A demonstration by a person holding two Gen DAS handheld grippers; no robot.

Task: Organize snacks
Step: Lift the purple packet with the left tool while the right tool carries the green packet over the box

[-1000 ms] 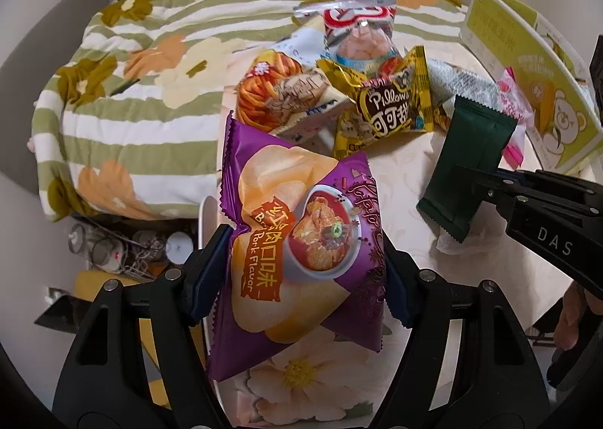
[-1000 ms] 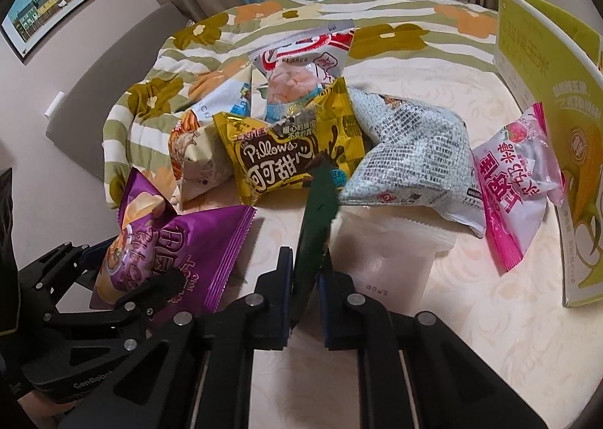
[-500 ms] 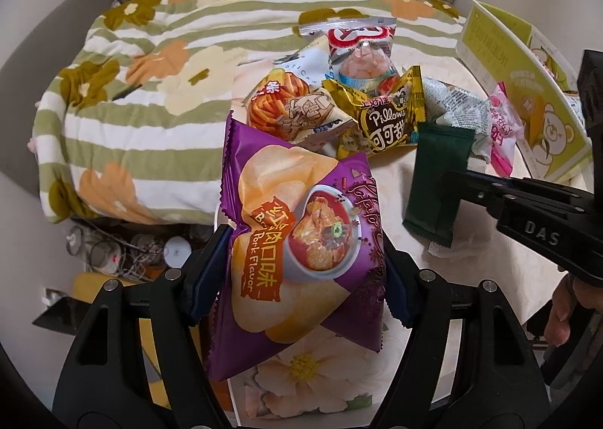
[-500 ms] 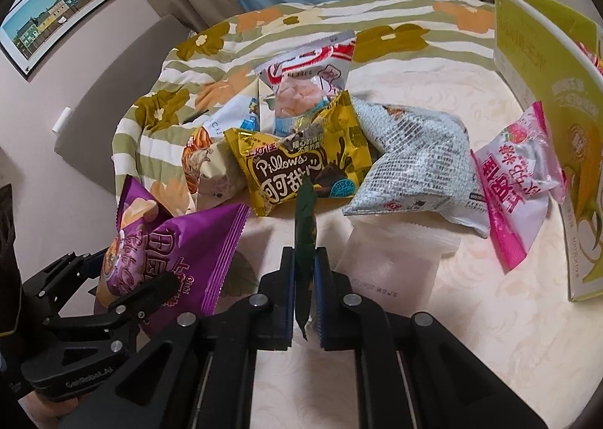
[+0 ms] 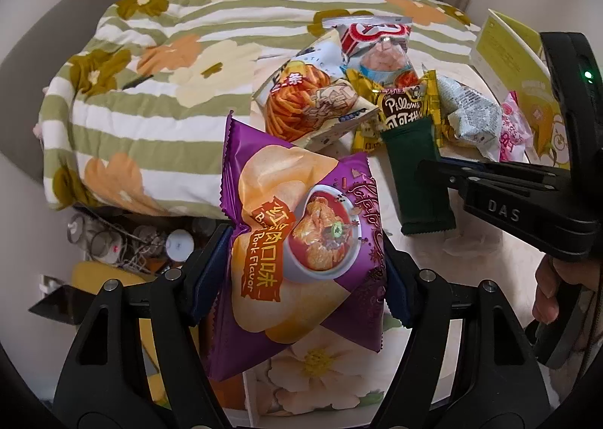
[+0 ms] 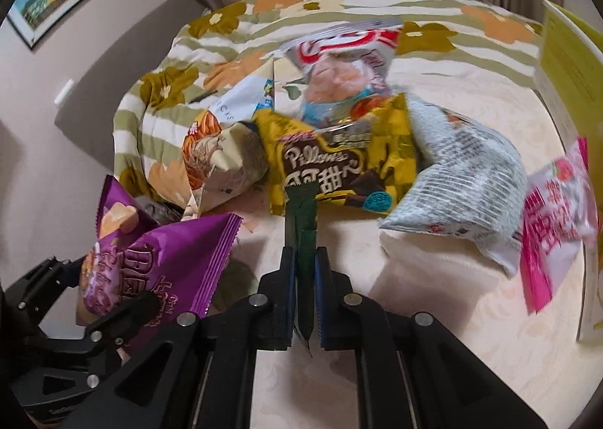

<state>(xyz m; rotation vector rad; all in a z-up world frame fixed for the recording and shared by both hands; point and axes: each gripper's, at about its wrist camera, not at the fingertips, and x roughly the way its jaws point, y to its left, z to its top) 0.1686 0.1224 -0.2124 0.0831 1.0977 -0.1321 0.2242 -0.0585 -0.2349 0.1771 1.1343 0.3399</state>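
Purple chip bag point(image 5: 301, 240) is clamped across its middle in your left gripper point(image 5: 301, 270), held up over the near edge of the bench point(image 6: 452, 334). Right gripper point(image 6: 305, 293) is clenched on the slim dark green packet point(image 6: 301, 225), edge-on, lifted in front of the yellow Pillows bag point(image 6: 339, 165). You're mid-carry with both, nothing placed yet. Next: pick a drop spot clear of the loose pile, lower, then release one at a time.

surface: cream table point(image 6: 433, 316) | on it — snack bags point(image 6: 339, 169), yellow-green card point(image 6: 565, 67)
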